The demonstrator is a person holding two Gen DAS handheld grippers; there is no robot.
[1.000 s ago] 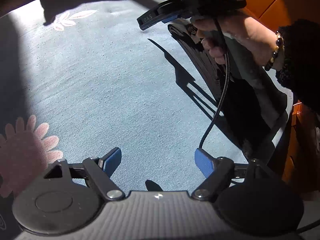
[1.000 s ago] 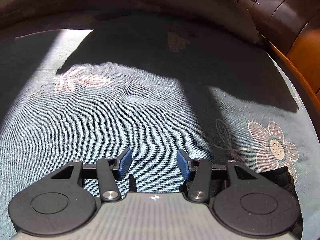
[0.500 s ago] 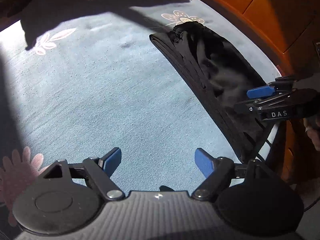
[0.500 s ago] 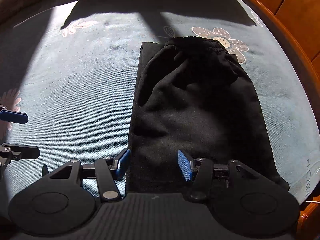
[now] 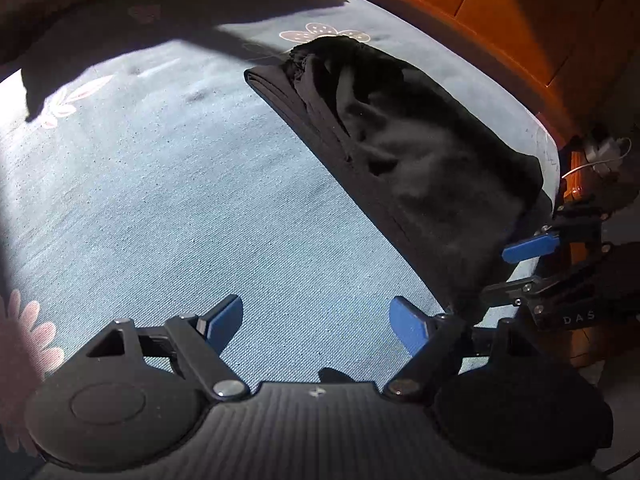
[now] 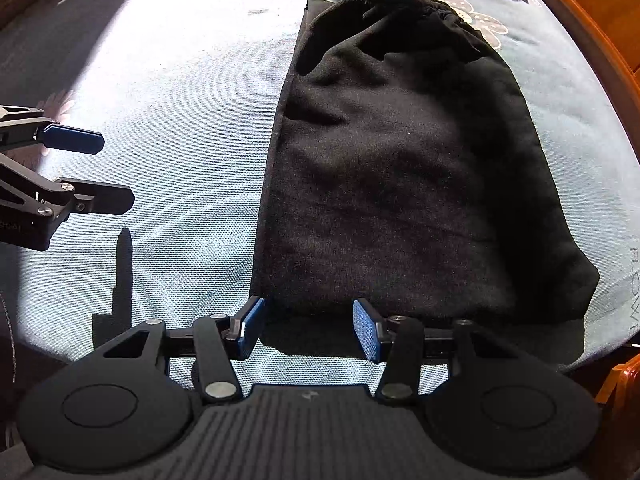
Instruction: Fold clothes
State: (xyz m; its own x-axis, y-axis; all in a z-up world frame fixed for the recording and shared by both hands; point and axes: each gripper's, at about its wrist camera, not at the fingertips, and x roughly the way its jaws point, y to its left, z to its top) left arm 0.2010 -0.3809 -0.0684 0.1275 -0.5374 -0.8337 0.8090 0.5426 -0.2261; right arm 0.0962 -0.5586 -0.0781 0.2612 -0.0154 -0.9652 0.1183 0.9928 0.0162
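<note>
From the left wrist, the left gripper [image 5: 316, 316] stood wide and empty over the blue-grey flowered woven bedcover [image 5: 180, 184]; the folded black fleece garment [image 5: 408, 152] lay rightward.

From the right wrist, the right gripper [image 6: 306, 328] gaped half-wide, empty, just before the garment's near edge.

1. The black folded garment [image 6: 400, 168] hides its own lower layers; how many there are cannot be told from the edges at its left side.
2. Its near hem disappears behind the right gripper [image 6: 306, 324] body, so whether the blue pads touch cloth is unclear.
3. In the left wrist view the right gripper is cut off by the picture's right edge; the hand holding it is lost in dark shadow.
4. The left gripper [image 5: 316, 320] covers the blue-grey flowered cover [image 5: 200, 200] below its jaws.
5. The lettering on the cover [image 6: 634, 292], right of the right jaws, is cut off and unreadable.
6. A small pale thing with a cable [image 5: 600, 152] beyond the garment is too small to identify.
</note>
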